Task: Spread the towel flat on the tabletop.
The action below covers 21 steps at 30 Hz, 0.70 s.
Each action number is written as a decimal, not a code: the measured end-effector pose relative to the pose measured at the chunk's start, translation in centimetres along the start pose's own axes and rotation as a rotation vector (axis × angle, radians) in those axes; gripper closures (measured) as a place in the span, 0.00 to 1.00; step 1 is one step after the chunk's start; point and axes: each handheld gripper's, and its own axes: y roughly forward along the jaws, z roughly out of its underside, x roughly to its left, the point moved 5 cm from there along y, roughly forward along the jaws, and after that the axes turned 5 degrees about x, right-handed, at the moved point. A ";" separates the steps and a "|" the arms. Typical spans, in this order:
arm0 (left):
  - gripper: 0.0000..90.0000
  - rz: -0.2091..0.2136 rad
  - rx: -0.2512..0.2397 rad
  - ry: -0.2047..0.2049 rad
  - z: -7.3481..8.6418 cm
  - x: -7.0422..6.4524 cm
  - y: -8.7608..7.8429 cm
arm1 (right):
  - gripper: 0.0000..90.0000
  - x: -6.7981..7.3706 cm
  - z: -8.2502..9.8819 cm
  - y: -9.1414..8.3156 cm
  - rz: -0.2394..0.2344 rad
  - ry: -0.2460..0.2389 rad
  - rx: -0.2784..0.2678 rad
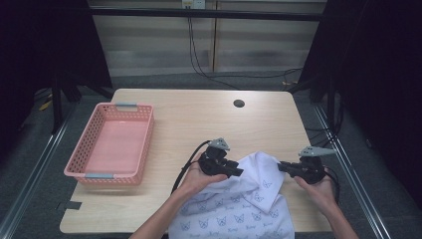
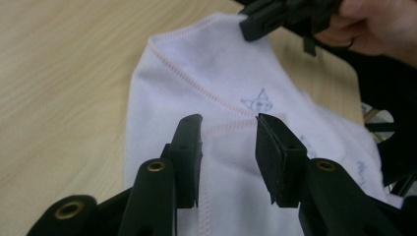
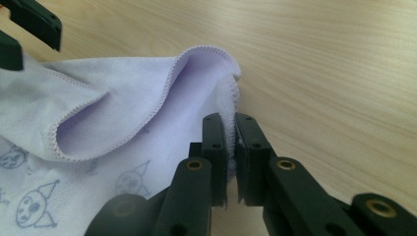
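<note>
A white cloth [image 1: 249,199] printed with small blue cat faces lies rumpled at the table's near edge and hangs over it. My right gripper [image 1: 282,167] is shut on the cloth's folded far right edge [image 3: 227,101], the fabric pinched between its jaws. My left gripper [image 1: 239,172] hovers open over the cloth's left part; in the left gripper view its jaws [image 2: 228,135] stand apart above a pink-stitched seam [image 2: 196,88] with nothing between them. The right gripper [image 2: 260,22] shows at the top of that view, on the cloth's corner.
A pink perforated basket [image 1: 89,164] stands on the table's left side, with nothing in it. A round cable hole [image 1: 239,103] sits near the far edge. Bare wood tabletop [image 1: 199,119] stretches between basket and cloth.
</note>
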 end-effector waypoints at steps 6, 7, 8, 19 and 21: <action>0.55 -0.020 0.099 0.009 1.8 0.2 3.0 | 0.94 0.0 0.1 0.1 -0.002 0.000 0.002; 0.54 -0.027 0.108 0.018 1.8 0.1 3.1 | 0.94 0.0 0.1 0.0 -0.001 0.001 0.001; 0.54 -0.013 0.101 0.025 1.8 0.0 3.2 | 0.94 -0.1 0.1 0.0 -0.002 -0.003 0.003; 0.95 -0.045 -0.039 0.058 1.0 0.1 -0.4 | 0.94 -0.2 -0.1 -0.5 -0.003 0.010 -0.019; 0.95 -0.066 -0.099 0.039 0.5 0.6 -2.2 | 0.94 -0.4 -0.3 -0.8 -0.004 0.018 -0.032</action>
